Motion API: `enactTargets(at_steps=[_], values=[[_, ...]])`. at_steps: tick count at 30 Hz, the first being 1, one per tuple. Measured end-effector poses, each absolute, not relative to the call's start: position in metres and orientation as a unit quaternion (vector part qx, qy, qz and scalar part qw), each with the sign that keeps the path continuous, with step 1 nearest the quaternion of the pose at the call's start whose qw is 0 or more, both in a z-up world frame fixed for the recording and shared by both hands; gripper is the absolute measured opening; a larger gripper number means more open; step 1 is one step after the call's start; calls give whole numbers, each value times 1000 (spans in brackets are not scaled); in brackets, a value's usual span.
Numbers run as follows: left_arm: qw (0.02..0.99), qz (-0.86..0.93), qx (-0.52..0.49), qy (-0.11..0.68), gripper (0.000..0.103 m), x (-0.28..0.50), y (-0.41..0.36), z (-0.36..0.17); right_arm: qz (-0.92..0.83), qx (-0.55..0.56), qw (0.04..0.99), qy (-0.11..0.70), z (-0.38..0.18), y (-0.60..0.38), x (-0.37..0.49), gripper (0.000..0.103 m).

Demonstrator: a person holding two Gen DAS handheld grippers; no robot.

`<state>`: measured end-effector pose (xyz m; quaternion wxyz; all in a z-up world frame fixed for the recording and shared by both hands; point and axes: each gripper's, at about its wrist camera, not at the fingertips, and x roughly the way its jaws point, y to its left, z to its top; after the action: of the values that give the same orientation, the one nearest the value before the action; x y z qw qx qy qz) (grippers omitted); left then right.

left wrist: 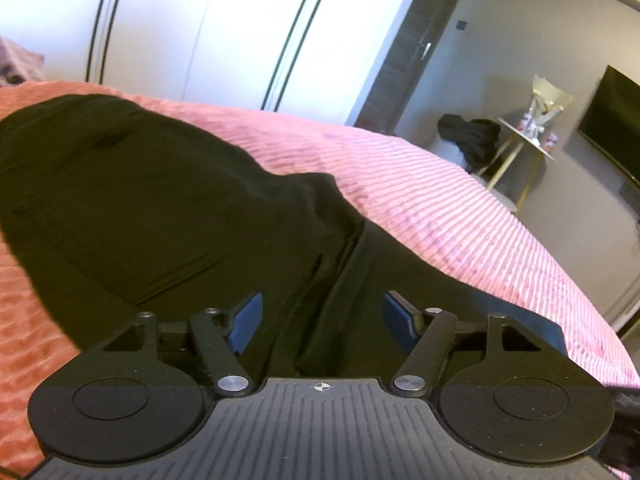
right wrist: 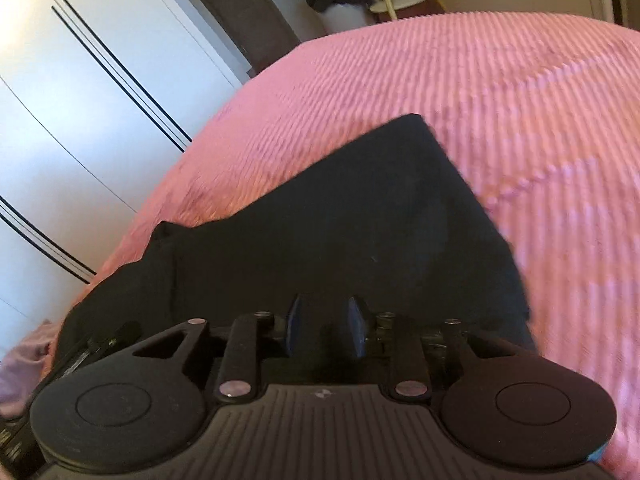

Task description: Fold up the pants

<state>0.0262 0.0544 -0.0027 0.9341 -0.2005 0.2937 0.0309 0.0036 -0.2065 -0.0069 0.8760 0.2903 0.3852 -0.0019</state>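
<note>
Black pants (left wrist: 140,200) lie on a pink ribbed bedspread (left wrist: 440,208), folded lengthwise, with a seam running up from between my fingers. My left gripper (left wrist: 324,320) hovers low over them, its blue pads (left wrist: 248,318) spread wide with nothing pinched. In the right wrist view the pants (right wrist: 360,220) end in a square corner further up the bedspread (right wrist: 480,100). My right gripper (right wrist: 326,322) is just above the cloth. Its blue pads (right wrist: 296,320) stand a short way apart, and no fold shows pressed between them.
A white wardrobe with dark lines (left wrist: 200,32) and a dark door (left wrist: 408,52) stand behind the bed. To the right are a small round table (left wrist: 528,140), a heap of dark clothes (left wrist: 472,140) and a television (left wrist: 616,128). Lilac cloth (right wrist: 24,356) lies at the bed's left edge.
</note>
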Motion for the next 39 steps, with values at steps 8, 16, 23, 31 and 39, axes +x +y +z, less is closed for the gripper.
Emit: enactTargets(at_steps=[8,16,23,31,39], values=[[928,16,-177,327,64,65,56,-23,24,164,922,350,-31,-164,66,21],[929,-13,-157,335,37,95,51,-36,7,169,924,342,-22,-159,106,24],[956,-18,-125,264,19,85,40,-11,117,206,919,316,-22,-156,130,35],[951,69,-54,298,63,102,36,-21,133,238,907,319,-23,-181,131,45],[943,37,-59,327,46,160,23,-8,147,235,910,309,-17,-177,127,43]])
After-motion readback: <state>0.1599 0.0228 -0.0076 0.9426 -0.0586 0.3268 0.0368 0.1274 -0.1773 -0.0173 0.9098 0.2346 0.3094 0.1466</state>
